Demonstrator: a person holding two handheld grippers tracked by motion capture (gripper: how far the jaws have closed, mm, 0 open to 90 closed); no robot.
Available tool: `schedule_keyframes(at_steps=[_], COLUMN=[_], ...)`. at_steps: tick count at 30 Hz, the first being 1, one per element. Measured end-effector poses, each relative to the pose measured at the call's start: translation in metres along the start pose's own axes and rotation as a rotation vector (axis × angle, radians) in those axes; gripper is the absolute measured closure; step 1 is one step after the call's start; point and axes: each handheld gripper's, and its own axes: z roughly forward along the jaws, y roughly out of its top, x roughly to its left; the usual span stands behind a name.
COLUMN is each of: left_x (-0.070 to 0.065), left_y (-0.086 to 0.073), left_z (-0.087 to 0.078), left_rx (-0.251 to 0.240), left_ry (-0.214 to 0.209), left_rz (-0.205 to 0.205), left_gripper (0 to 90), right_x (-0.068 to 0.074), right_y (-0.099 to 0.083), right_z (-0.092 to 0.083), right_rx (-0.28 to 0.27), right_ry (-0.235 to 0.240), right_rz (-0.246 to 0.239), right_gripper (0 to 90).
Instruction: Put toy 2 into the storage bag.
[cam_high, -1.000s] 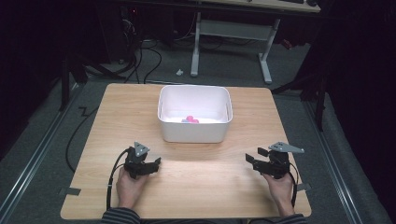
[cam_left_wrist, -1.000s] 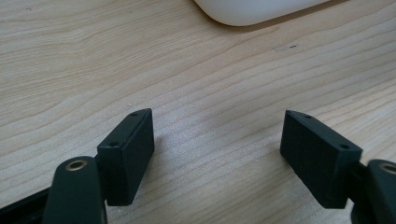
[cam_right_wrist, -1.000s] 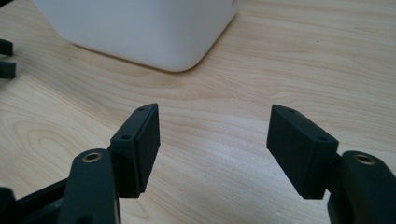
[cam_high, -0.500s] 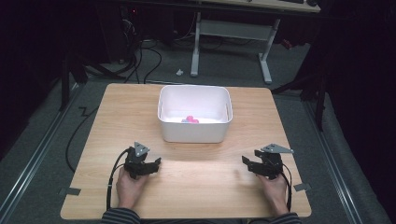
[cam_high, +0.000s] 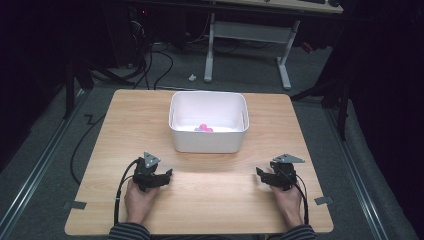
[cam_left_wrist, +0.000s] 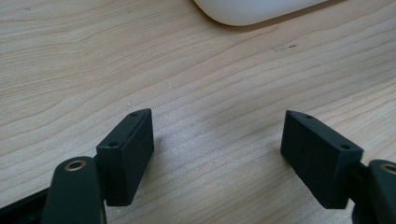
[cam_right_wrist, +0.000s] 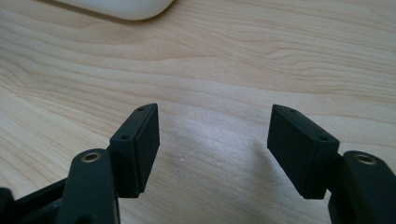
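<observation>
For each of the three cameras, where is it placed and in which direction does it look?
High view: above the person's side, looking forward and down at the light wooden table, white plastic bin, both hands with the left gripper and right gripper.
Left gripper view: rides that gripper, facing tabletop; open jaws.
Right gripper view: likewise; open jaws.
Both gripper views share the bin's rounded corner.

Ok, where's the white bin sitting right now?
In the high view the white bin stands mid-table toward the far edge, ahead of and between the left tongs and right tongs, with pink pieces inside.
</observation>
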Motion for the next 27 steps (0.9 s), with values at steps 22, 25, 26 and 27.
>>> schedule_keyframes(at_steps=[22, 25, 26, 27], left_x=[-0.0004, -0.0004, -0.0004, -0.0006], left_y=[-0.0001, -0.0001, -0.0001, -0.0001], left_z=[-0.0001, -0.0001, -0.0001, -0.0001], left_rx=[0.000, 0.000, 0.000, 0.000], left_ry=[-0.003, -0.005, -0.005, -0.005], left_rz=[0.002, 0.003, 0.004, 0.004], left_gripper=[26.0, 25.9, 26.0, 26.0], right_x=[0.0055, 0.0059, 0.0058, 0.0059], right_y=[-0.0034, -0.0036, -0.0036, -0.0036], right_z=[0.0106, 0.0103, 0.0103, 0.0103], right_rx=[-0.004, -0.002, -0.003, -0.003], right_ry=[-0.030, -0.032, -0.034, -0.035], right_rz=[-0.040, -0.035, -0.035, -0.034], right_gripper=[30.5, 29.8, 29.6, 29.4])
